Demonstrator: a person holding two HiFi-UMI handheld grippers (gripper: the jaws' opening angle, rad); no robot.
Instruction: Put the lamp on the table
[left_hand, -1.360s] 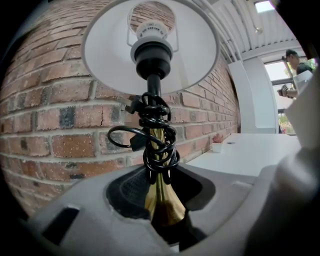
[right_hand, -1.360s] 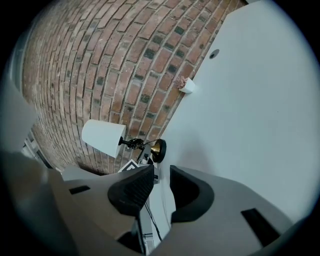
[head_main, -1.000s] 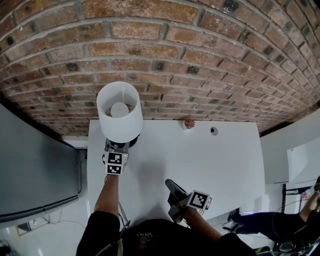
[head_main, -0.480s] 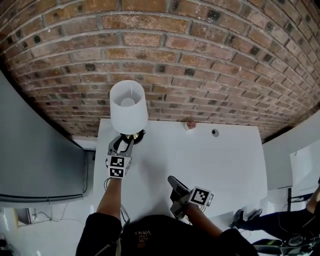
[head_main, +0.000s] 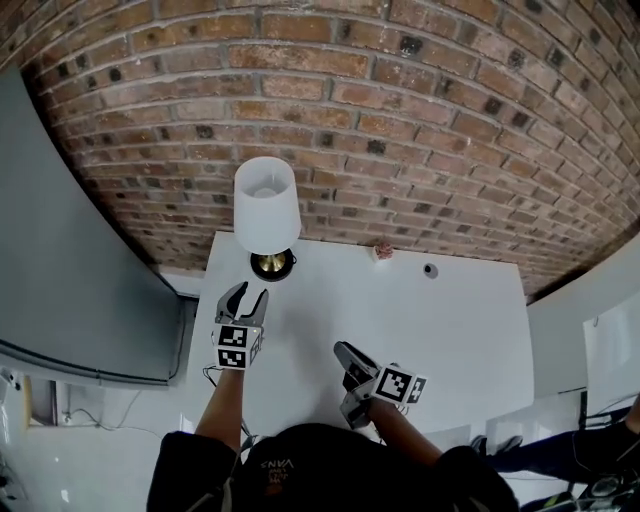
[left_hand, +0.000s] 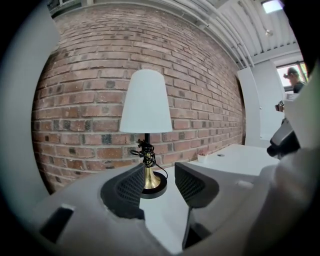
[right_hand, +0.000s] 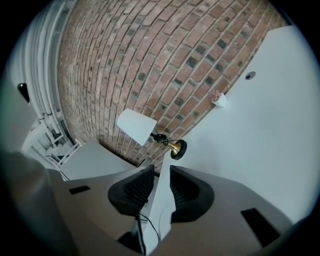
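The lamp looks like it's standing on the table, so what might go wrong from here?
The lamp has a tall shade over a small base, near the back left corner of the table: a knock might tip it off. The left gripper, jaws open, is close in front. The cord bundled on its stem could snag.
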